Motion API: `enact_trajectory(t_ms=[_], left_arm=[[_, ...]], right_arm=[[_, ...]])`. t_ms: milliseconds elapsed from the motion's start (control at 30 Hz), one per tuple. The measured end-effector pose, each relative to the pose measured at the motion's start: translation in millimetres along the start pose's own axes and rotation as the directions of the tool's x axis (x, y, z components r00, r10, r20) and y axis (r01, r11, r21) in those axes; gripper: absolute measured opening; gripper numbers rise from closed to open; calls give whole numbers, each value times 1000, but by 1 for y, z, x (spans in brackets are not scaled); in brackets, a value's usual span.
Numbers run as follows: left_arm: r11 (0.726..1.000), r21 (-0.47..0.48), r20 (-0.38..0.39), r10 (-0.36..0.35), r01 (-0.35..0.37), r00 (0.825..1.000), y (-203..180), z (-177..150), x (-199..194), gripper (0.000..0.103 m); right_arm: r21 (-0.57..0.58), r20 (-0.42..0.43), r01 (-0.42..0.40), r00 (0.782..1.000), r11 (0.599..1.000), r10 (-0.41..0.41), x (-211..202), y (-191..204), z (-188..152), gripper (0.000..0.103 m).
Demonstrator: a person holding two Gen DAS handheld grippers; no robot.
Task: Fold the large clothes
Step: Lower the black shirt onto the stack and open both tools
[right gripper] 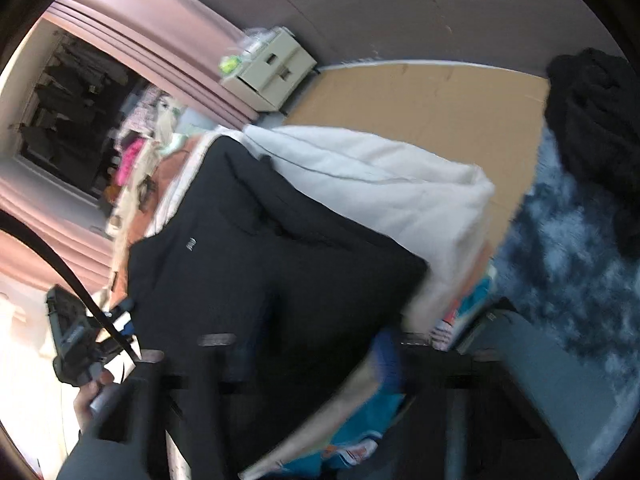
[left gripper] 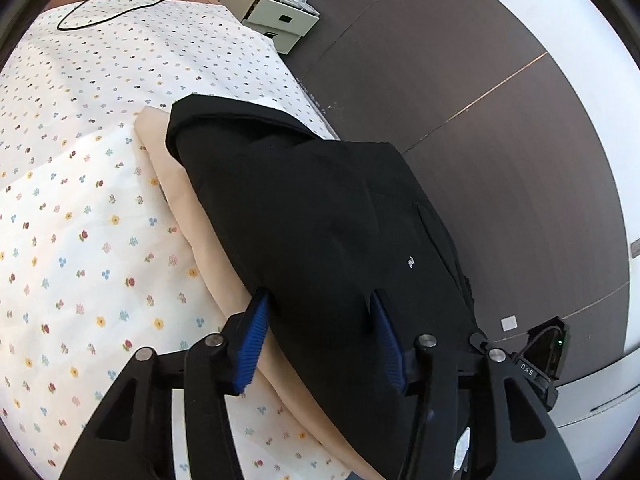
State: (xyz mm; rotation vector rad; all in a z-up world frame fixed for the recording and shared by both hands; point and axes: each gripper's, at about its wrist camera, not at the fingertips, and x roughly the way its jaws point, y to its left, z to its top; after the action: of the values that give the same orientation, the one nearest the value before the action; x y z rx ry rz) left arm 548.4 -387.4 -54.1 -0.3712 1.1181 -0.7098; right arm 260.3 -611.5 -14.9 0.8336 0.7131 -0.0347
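A folded black garment (left gripper: 320, 200) lies partly over a folded beige garment (left gripper: 192, 208) near the edge of the bed with the floral sheet (left gripper: 80, 168). My left gripper (left gripper: 320, 320) is shut on the near edge of the black garment, and cloth bunches over both blue fingertips. In the blurred right wrist view the same black garment (right gripper: 260, 260) fills the gap between the fingers of my right gripper (right gripper: 312, 360), which grips its other end. The left gripper (right gripper: 116, 322) shows at the left there, held in a hand.
A cream drawer unit (left gripper: 280, 16) stands beside the bed on the dark floor (left gripper: 480, 120). A black cable (left gripper: 100, 12) loops at the bed's far end. The right wrist view shows a white quilt (right gripper: 360, 172), cardboard (right gripper: 420, 92), a blue shaggy rug (right gripper: 560, 240) and a dark clothes pile (right gripper: 592, 120).
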Motion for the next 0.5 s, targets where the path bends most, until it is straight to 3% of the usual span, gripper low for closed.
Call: enact_trajectory(t_ms=[100, 233, 500], left_arm=[[1000, -6, 8, -1, 1, 1000, 3, 9, 10, 51], [1000, -3, 17, 8, -8, 1000, 3, 17, 15, 51], [999, 35, 40, 0, -1, 999, 0, 17, -16, 51]], right_arm=[[-1, 44, 21, 999, 1000, -21, -2, -5, 11, 20], [6, 54, 70, 996, 998, -70, 0, -16, 27, 18], [9, 69, 130, 989, 991, -131, -9, -22, 41, 19]])
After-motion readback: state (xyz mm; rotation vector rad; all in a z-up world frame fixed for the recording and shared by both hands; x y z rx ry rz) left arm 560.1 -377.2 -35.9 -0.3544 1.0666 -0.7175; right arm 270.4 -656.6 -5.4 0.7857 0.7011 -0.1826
